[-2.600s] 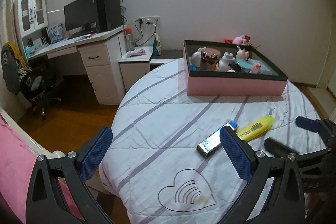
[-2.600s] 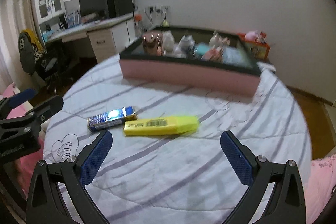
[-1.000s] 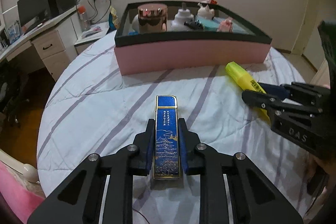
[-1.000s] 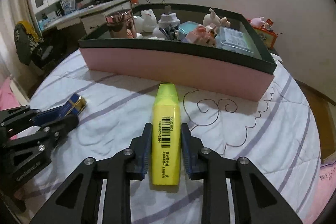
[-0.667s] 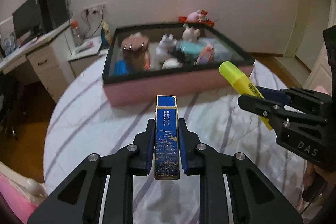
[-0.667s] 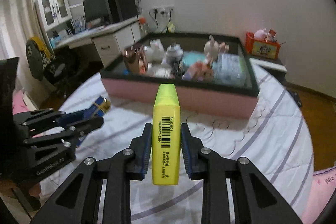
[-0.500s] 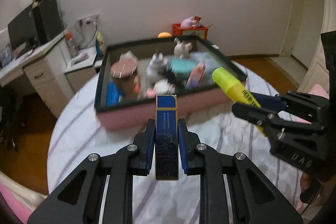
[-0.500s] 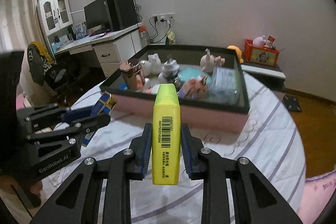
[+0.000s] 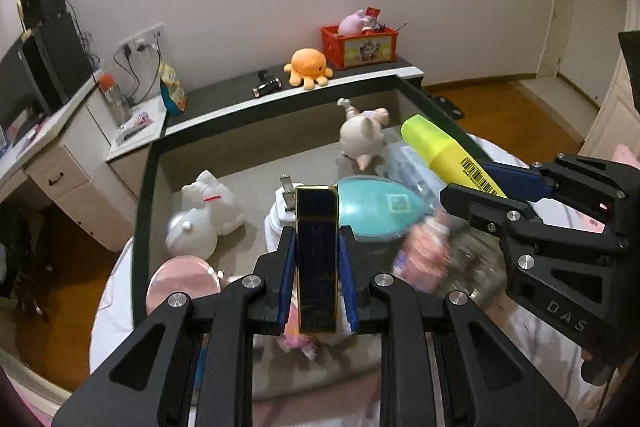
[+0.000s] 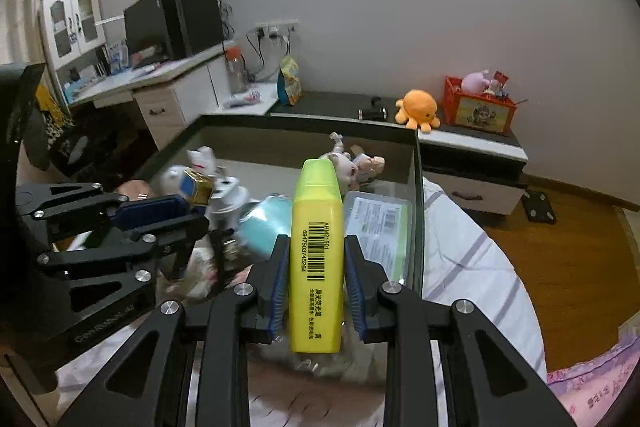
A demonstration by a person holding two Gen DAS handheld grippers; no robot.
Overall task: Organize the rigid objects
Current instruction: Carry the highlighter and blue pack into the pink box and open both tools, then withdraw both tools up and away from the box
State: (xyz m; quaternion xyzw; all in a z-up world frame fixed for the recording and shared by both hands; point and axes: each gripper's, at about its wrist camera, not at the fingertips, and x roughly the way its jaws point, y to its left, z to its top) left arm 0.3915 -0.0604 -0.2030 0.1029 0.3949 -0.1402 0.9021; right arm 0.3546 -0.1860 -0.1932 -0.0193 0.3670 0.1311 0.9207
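My left gripper (image 9: 316,247) is shut on a slim blue and gold box (image 9: 316,259) and holds it in the air over the pink storage box (image 9: 144,163) with a dark rim. My right gripper (image 10: 316,259) is shut on a yellow highlighter (image 10: 318,247), also above that storage box (image 10: 416,187). In the left wrist view the highlighter (image 9: 444,151) and the right gripper (image 9: 492,183) appear at the right. In the right wrist view the blue box (image 10: 194,187) and the left gripper (image 10: 168,211) appear at the left.
Inside the storage box lie a teal egg-shaped case (image 9: 376,207), white animal figures (image 9: 208,211), a pig figure (image 9: 362,139), a pink round lid (image 9: 180,287) and a clear packet (image 10: 376,227). Behind stand a low cabinet (image 10: 472,147) with an orange plush octopus (image 10: 418,109) and a desk (image 10: 160,87).
Both grippers have risen and gone forward with their objects, from low over the round quilted bed to above the inside of the storage box. Both grips have stayed shut.
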